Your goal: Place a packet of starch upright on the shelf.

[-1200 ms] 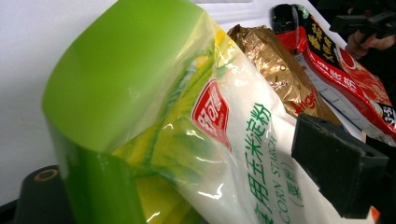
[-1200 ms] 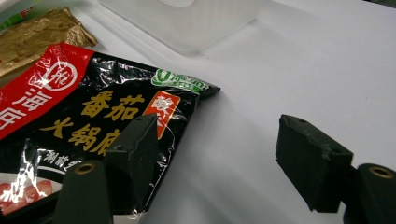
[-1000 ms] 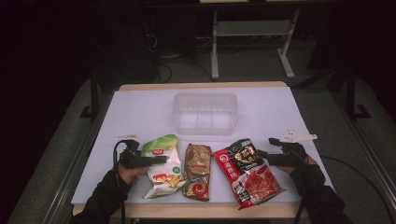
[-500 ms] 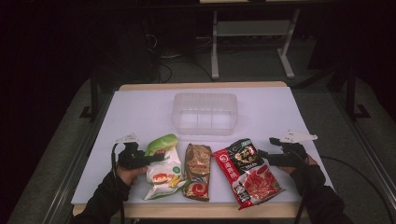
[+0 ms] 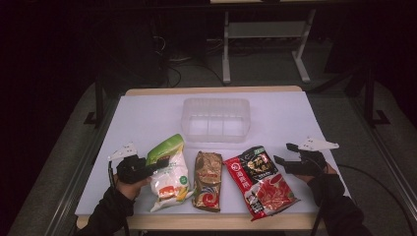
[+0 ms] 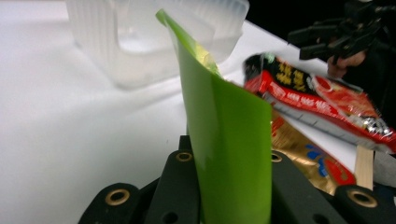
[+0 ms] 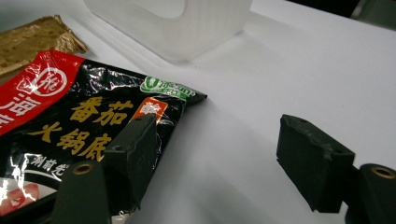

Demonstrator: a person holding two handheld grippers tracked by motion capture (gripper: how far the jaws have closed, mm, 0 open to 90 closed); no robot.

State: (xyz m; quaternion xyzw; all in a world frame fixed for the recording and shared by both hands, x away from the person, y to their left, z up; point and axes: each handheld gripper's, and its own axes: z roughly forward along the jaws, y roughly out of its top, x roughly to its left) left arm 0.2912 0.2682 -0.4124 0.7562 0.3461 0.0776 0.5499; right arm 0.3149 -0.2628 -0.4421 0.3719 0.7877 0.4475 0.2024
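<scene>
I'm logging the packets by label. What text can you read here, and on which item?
"番茄火锅底": gold characters on the red and black packet, beside the open right gripper.
Its green badge and red seal: too blurred.
Green and white packet, gold packet: print too small.

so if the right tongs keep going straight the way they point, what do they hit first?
Probably the red-and-black sauce packet: the open right tongs point left at its near edge, one jaw already overlapping it in the right gripper view. Depth is unclear.
</scene>
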